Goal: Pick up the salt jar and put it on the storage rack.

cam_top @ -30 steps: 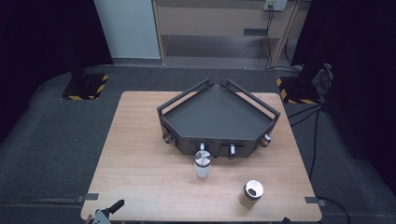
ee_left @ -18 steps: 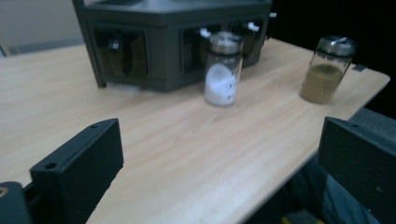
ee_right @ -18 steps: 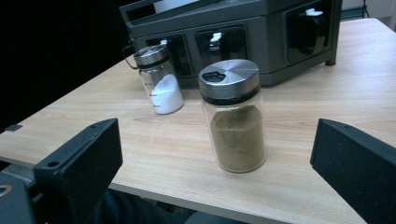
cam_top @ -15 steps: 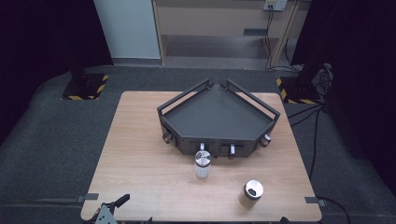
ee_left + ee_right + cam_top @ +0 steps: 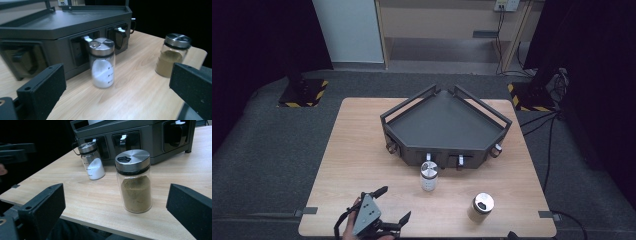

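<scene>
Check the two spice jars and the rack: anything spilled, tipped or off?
Nothing stands out. The white-powder jar and the brown-spice jar both stand upright, lids on, with no powder on the table. The white powder slopes inside its jar. The rack sits flat.

From my seat I see grey carpet [image 5: 272, 150] around the wooden table [image 5: 357, 150], a pale door [image 5: 349, 30], wooden shelving [image 5: 447, 20], black curtains [image 5: 257, 35], and cables [image 5: 547, 120].

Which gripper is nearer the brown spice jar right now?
Right. The right gripper faces the brown spice jar close ahead, jaws open. The left gripper is at the table's near-left edge, beyond the white jar.
</scene>
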`<state>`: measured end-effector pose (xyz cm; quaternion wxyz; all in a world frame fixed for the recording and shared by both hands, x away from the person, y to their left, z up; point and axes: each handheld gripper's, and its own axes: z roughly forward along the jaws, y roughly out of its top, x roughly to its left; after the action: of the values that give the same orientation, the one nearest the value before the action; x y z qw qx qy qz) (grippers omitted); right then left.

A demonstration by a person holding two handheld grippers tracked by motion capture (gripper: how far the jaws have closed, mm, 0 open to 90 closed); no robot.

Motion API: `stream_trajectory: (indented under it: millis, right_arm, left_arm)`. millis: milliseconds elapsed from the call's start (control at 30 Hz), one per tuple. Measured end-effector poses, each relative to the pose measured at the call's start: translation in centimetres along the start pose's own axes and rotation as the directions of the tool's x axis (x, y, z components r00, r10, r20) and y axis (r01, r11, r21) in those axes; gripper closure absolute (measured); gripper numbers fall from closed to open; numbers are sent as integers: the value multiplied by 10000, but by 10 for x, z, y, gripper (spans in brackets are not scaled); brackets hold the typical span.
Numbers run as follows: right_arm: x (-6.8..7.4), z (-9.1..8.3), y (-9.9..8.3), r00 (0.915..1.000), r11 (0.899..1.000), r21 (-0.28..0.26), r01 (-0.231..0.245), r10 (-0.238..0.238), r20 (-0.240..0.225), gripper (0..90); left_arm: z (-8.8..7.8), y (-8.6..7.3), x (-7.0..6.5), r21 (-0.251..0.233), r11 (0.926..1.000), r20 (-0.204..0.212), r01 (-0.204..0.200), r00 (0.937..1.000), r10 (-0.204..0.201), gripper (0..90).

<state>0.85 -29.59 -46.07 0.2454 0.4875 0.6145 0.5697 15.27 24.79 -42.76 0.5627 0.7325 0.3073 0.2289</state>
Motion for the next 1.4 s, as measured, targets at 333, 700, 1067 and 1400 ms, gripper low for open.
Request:
stream_trajectory:
  millis: [333,700,1067,1400]
  right_arm:
    - [-6,1,0,9994,9995,94,-316,318,-166,23]
    - [-11,5,0,9982,9988,248,-424,434,-415,23]
    - [-14,8,1,9965,9974,360,-631,650,-529,23]
    - [-16,9,1,9957,9967,401,-712,735,-571,23]
  left_arm:
    - [60,2,2,261,9996,-333,118,9994,-109,0]
    - [98,-4,5,656,9978,-597,38,9982,1,0]
    - [126,-8,6,843,9961,-707,266,9973,-207,0]
    - [141,-11,7,929,9950,-764,375,9966,-304,10]
